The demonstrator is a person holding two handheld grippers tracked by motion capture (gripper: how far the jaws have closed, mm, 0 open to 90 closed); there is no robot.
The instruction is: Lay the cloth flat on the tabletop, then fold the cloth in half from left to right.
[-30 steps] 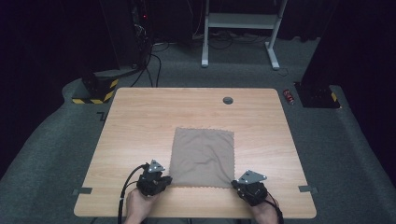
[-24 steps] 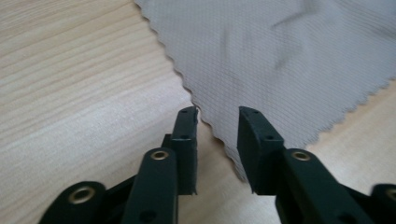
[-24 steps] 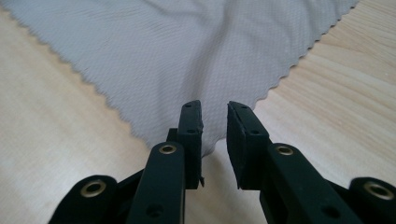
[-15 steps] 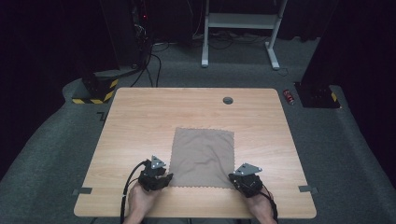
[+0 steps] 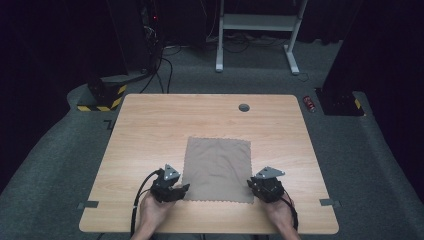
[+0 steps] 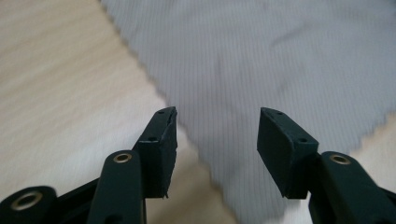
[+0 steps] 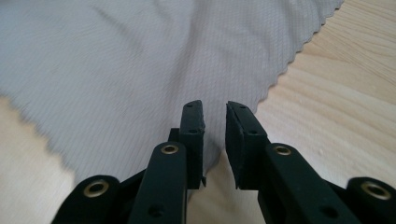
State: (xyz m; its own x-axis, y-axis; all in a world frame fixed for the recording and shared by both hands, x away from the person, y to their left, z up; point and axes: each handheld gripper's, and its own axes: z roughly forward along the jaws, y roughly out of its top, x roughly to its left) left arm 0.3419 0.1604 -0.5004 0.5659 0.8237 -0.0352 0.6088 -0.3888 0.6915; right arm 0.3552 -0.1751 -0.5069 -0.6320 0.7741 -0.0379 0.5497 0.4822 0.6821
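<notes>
The wooden surface (image 5: pixel 150 130) stands on grey carpet, with bare wood all around the cloth and most of it toward the far edge, where a small round hole (image 5: pixel 244 107) sits. The near edge lies close below the person's hands.

The cloth (image 5: pixel 217 167), a grey-brown square with pinked edges, lies flat on the near half of the surface, slightly right of centre. Its sides run roughly parallel to the surface's edges, with no clear long axis; its near edge is close to the surface's near edge.

The left hand-held gripper (image 5: pixel 170 186) rests at the cloth's near left corner. In the left gripper view its jaws stand well apart, having just been opening, with the corner of the cloth (image 6: pixel 261 70) lying on the wood between them, unpinched.

The right hand-held gripper (image 5: pixel 266 186) sits at the near right corner. Its jaws show a narrow gap, having just been opening, over the cloth's corner (image 7: pixel 140 70), not pressing on it.
</notes>
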